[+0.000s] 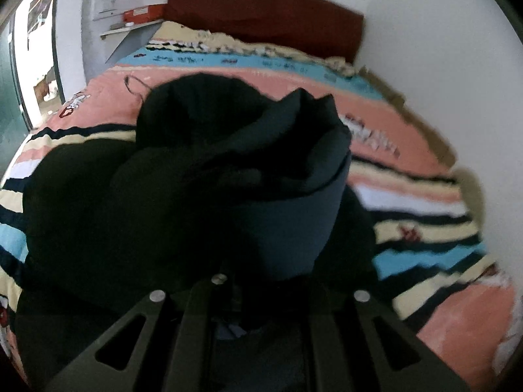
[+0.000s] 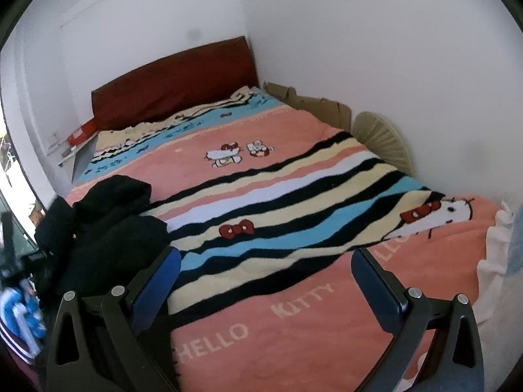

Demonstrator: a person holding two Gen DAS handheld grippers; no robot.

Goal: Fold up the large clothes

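A large black garment [image 1: 209, 163] fills the middle of the left wrist view, bunched and lifted above the bed. My left gripper [image 1: 258, 281] is shut on a fold of this garment; its fingertips are hidden in the cloth. In the right wrist view the same black garment [image 2: 108, 228] lies heaped at the bed's left edge. My right gripper [image 2: 266, 261] is open and empty above the striped blanket, to the right of the garment, with its blue pads [image 2: 160, 281] wide apart.
The bed [image 2: 294, 310] carries a pink Hello Kitty blanket with black, cream and blue stripes. A dark red headboard [image 2: 173, 81] stands at the far end. White walls close in behind and on the right. A shelf with a red box [image 1: 143, 14] is at the far left.
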